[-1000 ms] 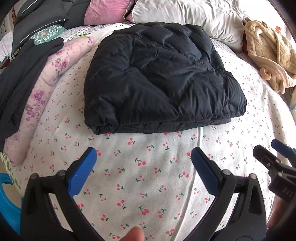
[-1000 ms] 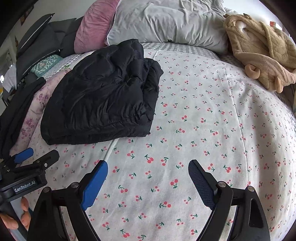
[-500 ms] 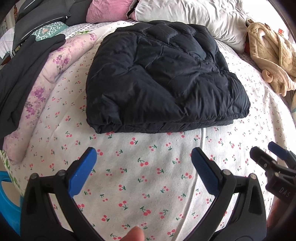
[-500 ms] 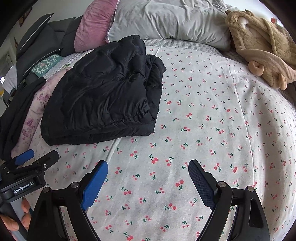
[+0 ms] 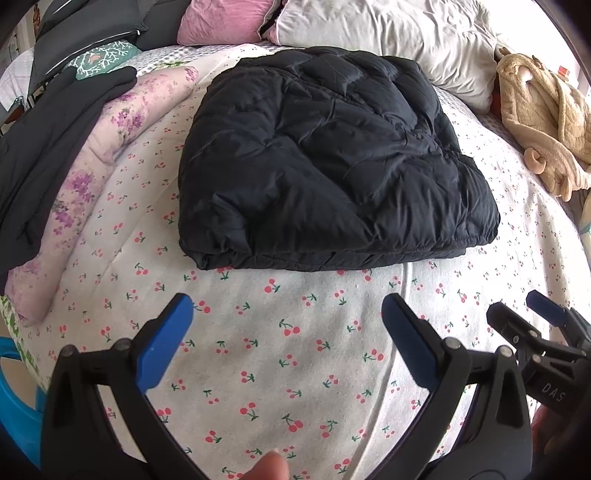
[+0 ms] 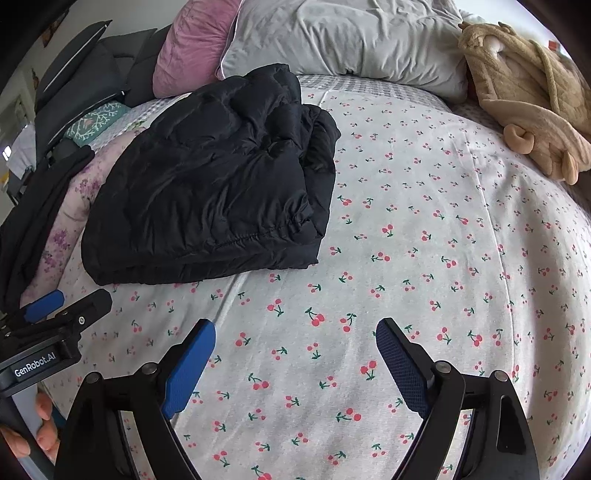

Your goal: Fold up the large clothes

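A black puffy jacket (image 5: 332, 166) lies folded into a thick rectangle on the cherry-print bed sheet (image 5: 295, 350); it also shows in the right wrist view (image 6: 214, 192), left of centre. My left gripper (image 5: 288, 310) is open and empty, just short of the jacket's near edge. My right gripper (image 6: 295, 332) is open and empty over bare sheet, to the right of the jacket. Each gripper shows at the edge of the other's view: the right one (image 5: 517, 314), the left one (image 6: 70, 299).
A grey pillow (image 5: 388, 33) and a pink pillow (image 5: 221, 22) lie at the head of the bed. A beige fleece garment (image 6: 524, 92) lies at the far right. A floral quilt (image 5: 85, 177) and dark clothes (image 5: 48, 140) lie along the left.
Both grippers have moved a little closer to the folded jacket, which now sits lower and larger in both views. Both stayed open. The jacket has not moved.
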The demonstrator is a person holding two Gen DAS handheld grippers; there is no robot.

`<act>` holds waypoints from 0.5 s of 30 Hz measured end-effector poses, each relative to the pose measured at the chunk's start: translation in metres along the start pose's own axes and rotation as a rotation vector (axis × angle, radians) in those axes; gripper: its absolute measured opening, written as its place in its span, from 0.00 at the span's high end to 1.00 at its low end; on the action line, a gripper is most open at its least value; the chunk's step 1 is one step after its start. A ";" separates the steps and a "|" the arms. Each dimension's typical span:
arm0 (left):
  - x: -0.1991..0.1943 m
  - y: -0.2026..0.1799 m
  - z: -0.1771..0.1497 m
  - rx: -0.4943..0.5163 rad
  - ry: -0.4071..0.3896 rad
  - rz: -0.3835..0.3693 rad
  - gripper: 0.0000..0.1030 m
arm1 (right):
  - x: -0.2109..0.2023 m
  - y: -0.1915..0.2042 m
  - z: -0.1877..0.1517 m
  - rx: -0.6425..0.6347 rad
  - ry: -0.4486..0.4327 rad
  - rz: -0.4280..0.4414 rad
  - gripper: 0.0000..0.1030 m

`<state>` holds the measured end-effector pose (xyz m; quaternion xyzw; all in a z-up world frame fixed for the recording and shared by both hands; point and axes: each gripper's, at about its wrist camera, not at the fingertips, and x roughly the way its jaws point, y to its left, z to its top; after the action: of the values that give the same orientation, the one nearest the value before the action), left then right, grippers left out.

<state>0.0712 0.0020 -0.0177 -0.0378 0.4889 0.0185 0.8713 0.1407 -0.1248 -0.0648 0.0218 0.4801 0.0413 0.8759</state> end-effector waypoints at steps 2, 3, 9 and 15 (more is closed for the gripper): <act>0.000 0.000 0.000 -0.003 -0.001 0.000 0.02 | 0.001 0.000 0.000 -0.001 0.000 0.000 0.13; 0.000 0.001 0.000 -0.004 0.001 -0.001 0.02 | 0.001 0.000 0.000 -0.001 0.001 0.000 0.13; -0.001 0.000 0.000 -0.003 0.001 -0.002 0.02 | 0.002 0.001 -0.001 0.001 0.003 0.000 0.13; 0.000 0.000 0.000 -0.001 0.001 -0.001 0.01 | 0.002 0.000 0.000 -0.001 0.004 0.002 0.13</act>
<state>0.0710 0.0015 -0.0173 -0.0386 0.4892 0.0183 0.8711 0.1413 -0.1247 -0.0666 0.0216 0.4819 0.0425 0.8749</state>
